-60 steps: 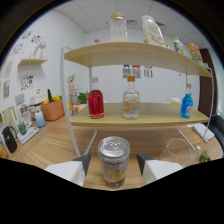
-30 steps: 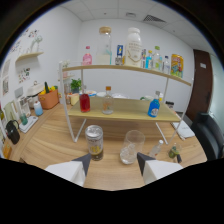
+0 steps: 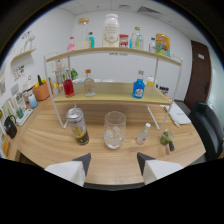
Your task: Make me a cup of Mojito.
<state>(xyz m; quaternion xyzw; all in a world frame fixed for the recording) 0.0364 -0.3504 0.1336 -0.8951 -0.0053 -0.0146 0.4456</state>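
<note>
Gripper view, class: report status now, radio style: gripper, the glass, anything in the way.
Gripper open, holding nothing. Glass with ice upright on table, just ahead. Can beside it, small bottle on the other side; path to glass unobstructed.

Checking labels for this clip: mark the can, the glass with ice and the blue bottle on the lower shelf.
can [image 3: 77,127], gripper view, middle of its side wall
glass with ice [image 3: 114,131], gripper view, middle of its clear wall
blue bottle [image 3: 138,88], gripper view, on its blue body
</note>
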